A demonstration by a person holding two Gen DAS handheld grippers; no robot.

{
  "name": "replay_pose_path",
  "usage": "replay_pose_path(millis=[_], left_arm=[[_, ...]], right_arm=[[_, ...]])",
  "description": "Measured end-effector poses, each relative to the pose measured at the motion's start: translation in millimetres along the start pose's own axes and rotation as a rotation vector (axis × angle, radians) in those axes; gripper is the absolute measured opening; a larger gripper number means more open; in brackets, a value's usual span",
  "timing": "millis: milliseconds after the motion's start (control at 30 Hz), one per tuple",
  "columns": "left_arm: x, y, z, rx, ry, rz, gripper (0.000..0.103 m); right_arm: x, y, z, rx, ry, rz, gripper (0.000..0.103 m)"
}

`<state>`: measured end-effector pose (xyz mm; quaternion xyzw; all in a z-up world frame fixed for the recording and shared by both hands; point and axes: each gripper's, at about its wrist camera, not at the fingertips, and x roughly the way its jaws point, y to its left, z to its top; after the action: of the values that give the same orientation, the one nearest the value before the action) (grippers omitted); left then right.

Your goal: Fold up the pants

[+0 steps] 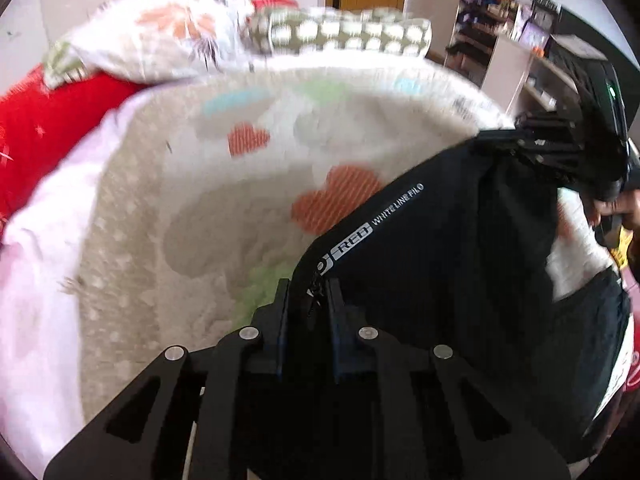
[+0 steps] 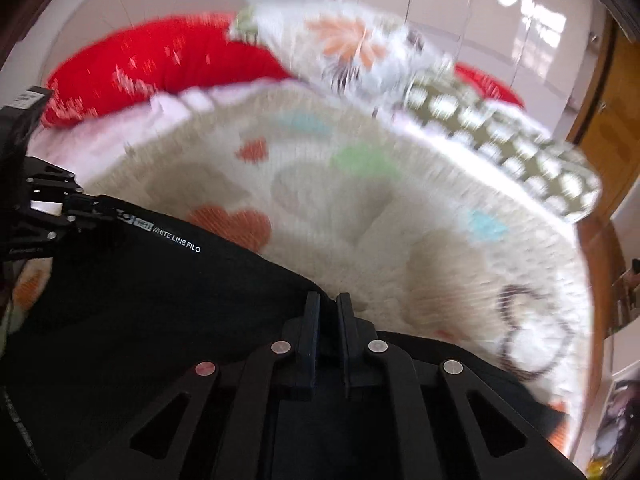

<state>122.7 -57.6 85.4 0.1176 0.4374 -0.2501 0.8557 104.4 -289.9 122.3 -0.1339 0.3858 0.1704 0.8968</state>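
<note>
Stretching between two handheld grippers, a pair of black pants (image 1: 460, 272) hangs as a taut band above a bed. The left gripper (image 1: 307, 292) pinches one end of the upper edge beside a zipper, its two black pads pressed onto the cloth. The right gripper (image 2: 328, 308) pinches the other end of that edge, its pads nearly together with a thin fold of fabric between them. In the left wrist view the right gripper sits at the far right, gripped by a person's hand (image 1: 624, 208); in the right wrist view the left gripper appears at the far left.

The held edge is the garment's long axis at this moment, running straight from one gripper to the other. The rest of the cloth drops below that line toward the bed. Each hand is at its own end, so neither is nearer; judging from this, the coming fold depends on both ends being moved together over the bedding ahead.

The pants are a smooth, matte black, thin-looking fabric, with a white printed label (image 1: 376, 220) reading "WHITE LINE FILO" along the edge. Beneath lies a cream blanket (image 1: 200, 208), fuzzy and knit-textured, patterned with orange hearts, green and pale blue shapes. Beyond it sit a red pillow (image 2: 160, 64), a white floral pillow (image 1: 160, 40) and an olive bolster with white dots (image 1: 340, 34). Both views are blurred by motion.
</note>
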Motion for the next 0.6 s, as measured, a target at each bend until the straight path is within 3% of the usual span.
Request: replay_pose_path(millis=[167, 333, 467, 600], left_arm=[[-93.2, -31.3, -11.1, 0.063, -0.176, 0.031, 0.013], [-158.2, -72.7, -61.2, 0.115, -0.275, 0.09, 0.014], [-170.7, -87.8, -109.4, 0.059, -0.276, 0.078, 0.014], [-147.6, -96.2, -167.7, 0.01, -0.164, 0.028, 0.014]], right_arm=[[-110.2, 24.1, -22.3, -0.03, -0.149, -0.004, 0.007], [-191.5, 70.9, -91.4, -0.043, -0.205, 0.048, 0.007], [-196.6, 107.7, -154.4, 0.006, -0.116, 0.152, 0.007], [-163.6, 137.0, -216.4, 0.108, 0.015, 0.261, 0.007]])
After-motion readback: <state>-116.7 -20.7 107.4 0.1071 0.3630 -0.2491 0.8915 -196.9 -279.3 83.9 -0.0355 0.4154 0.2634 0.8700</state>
